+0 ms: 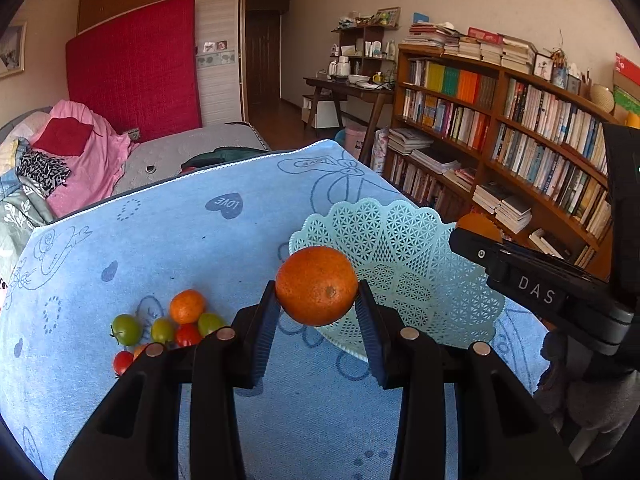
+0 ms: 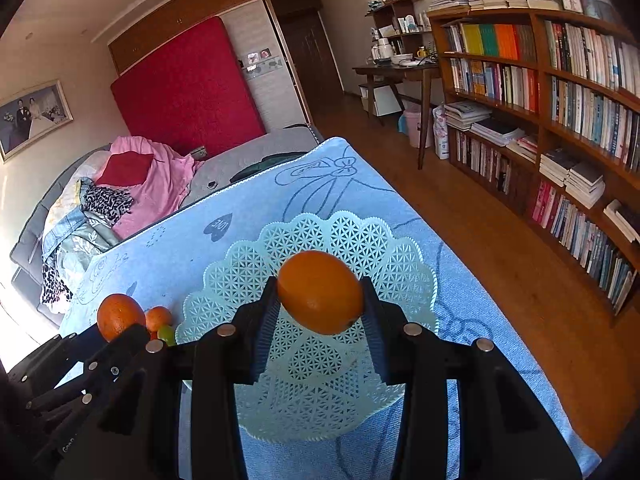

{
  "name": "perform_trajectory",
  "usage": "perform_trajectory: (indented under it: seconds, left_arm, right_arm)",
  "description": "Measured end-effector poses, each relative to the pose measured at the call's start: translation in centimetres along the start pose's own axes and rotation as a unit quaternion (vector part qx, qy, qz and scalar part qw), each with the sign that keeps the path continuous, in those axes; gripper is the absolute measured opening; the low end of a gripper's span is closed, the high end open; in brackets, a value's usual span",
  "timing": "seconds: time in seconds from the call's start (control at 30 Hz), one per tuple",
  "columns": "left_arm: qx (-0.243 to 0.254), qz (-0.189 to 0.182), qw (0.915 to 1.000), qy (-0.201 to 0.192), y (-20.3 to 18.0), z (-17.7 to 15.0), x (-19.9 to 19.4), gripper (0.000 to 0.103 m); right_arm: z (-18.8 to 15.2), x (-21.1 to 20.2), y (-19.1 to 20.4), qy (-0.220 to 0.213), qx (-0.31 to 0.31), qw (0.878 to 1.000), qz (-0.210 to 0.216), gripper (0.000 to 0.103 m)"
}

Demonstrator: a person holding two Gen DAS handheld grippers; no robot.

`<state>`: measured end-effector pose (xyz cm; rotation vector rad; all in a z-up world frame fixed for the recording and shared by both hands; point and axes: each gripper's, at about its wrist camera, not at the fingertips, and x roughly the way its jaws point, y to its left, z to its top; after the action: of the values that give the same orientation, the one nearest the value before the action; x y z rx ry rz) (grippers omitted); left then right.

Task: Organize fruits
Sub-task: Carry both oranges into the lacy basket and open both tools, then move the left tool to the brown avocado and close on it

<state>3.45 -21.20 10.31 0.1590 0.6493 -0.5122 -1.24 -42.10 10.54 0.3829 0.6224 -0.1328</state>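
My left gripper [image 1: 317, 300] is shut on a round orange [image 1: 316, 285], held above the blue cloth just left of the pale green lattice basket [image 1: 404, 276]. My right gripper [image 2: 320, 304] is shut on a smooth oval orange [image 2: 320, 291], held over the middle of the basket [image 2: 320, 376]. On the cloth to the left lie a small orange [image 1: 187, 306] and several green and red cherry tomatoes [image 1: 160, 332]. The left gripper's orange [image 2: 120, 316] also shows at the left in the right wrist view.
The table is covered by a blue towel [image 1: 180, 220] with its far edge near a bed [image 1: 192, 152]. A bookshelf [image 2: 560, 120] runs along the right wall over wooden floor [image 2: 480, 220]. The right gripper's body [image 1: 552, 292] sits right of the basket.
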Motion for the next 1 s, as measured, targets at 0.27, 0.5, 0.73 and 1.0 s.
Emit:
perform_trajectory:
  seconds: [0.27, 0.5, 0.73, 1.0]
  left_arm:
    - [0.003, -0.012, 0.9999, 0.003, -1.6, 0.0, 1.0, 0.068]
    - [-0.006, 0.004, 1.0, -0.005, -0.6, -0.4, 0.2, 0.078]
    - [-0.002, 0.021, 0.9997, -0.012, -0.1, -0.9, -0.7, 0.085]
    - [0.0, 0.035, 0.9993, -0.011, 0.3, -1.6, -1.2, 0.088]
  right_arm:
    - [0.1, 0.3, -0.8, 0.008, 0.029, 0.999, 0.009, 0.047]
    - [0.2, -0.3, -0.6, -0.002, 0.033, 0.999, 0.012, 0.06]
    - [0.1, -0.5, 0.1, -0.002, 0.03, 0.999, 0.019, 0.061]
    - [0.2, -1.0, 0.6, -0.009, 0.026, 0.999, 0.027, 0.069]
